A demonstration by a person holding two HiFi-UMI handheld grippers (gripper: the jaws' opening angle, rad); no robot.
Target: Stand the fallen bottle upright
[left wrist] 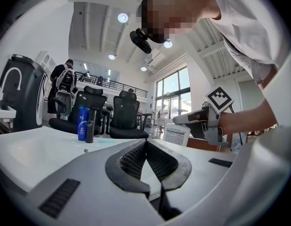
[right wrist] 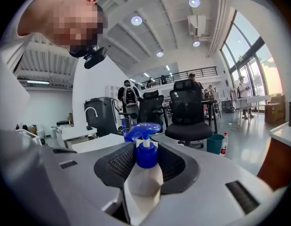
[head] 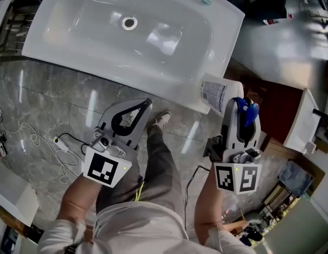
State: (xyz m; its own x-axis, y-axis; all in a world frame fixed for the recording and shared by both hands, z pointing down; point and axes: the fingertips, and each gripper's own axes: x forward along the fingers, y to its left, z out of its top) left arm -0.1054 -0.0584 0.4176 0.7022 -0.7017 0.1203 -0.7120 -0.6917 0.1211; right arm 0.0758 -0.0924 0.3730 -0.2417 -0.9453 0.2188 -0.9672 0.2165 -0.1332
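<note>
The left gripper [head: 144,106], jaws pressed together on nothing, hangs clear before the washbasin [head: 73,41]. At its right front corner the right gripper [head: 241,106] pinches the white pump bottle [head: 214,93] by the neck, under the blue pump [head: 244,111], so the body hangs near upright, ready to set down.

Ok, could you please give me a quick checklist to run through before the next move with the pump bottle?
1. Grip: the right gripper is closed on the neck of the bottle, just under the blue pump: ok.
2. Orientation: pump end up, body hanging below the jaws: ok.
3. Base resting on the sink: the base is hidden: cannot tell.
4. Margin from the edge: the bottle looks to be right at the sink's near corner: probably not ok.
5. Left gripper out of the way: shut, empty and apart from the bottle: ok.
</note>
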